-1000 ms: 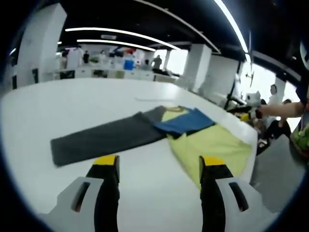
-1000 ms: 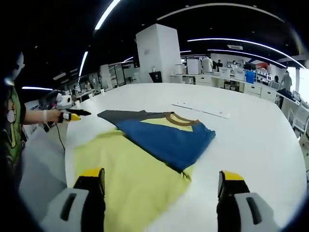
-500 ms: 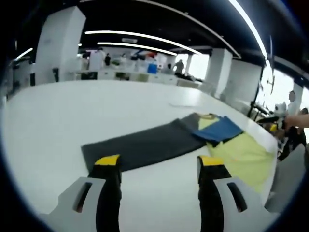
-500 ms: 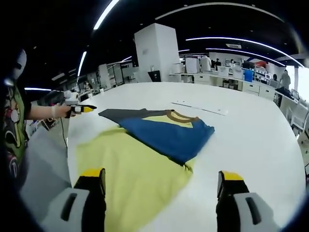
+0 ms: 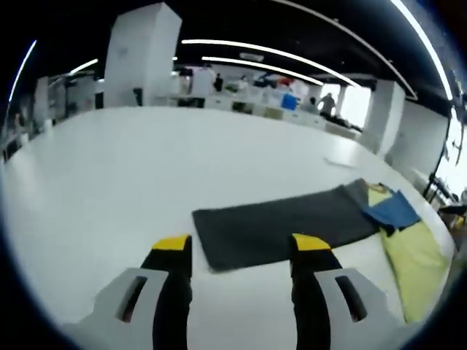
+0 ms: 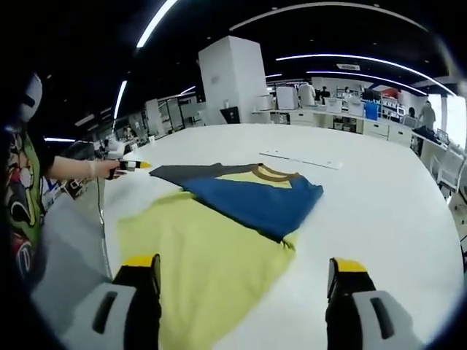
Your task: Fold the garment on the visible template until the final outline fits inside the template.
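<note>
The garment (image 6: 211, 240), a yellow T-shirt with a brown collar, lay spread on the white table (image 6: 365, 197), its body reaching toward the near edge. One blue sleeve (image 6: 252, 200) was folded across the chest. In the left gripper view the other sleeve, dark grey (image 5: 284, 226), stretched out flat to the left of the yellow body, well apart from any fold. A pale strip (image 6: 300, 160) lay on the table beyond the collar; whether it belonged to the template could not be told, and no template outline could be made out.

The left gripper (image 5: 233, 251) hung just above the near end of the grey sleeve, jaws spread and holding nothing. The right gripper (image 6: 244, 273) hovered over the near hem of the shirt, jaws likewise wide apart and empty. The person's hand (image 6: 98, 169) showed at the far left.

Judged from this layout, the step in hand was the approach to the second sleeve. The next move would call for lowering the left gripper onto the sleeve end, pinching it, and carrying it across onto the body.
</note>
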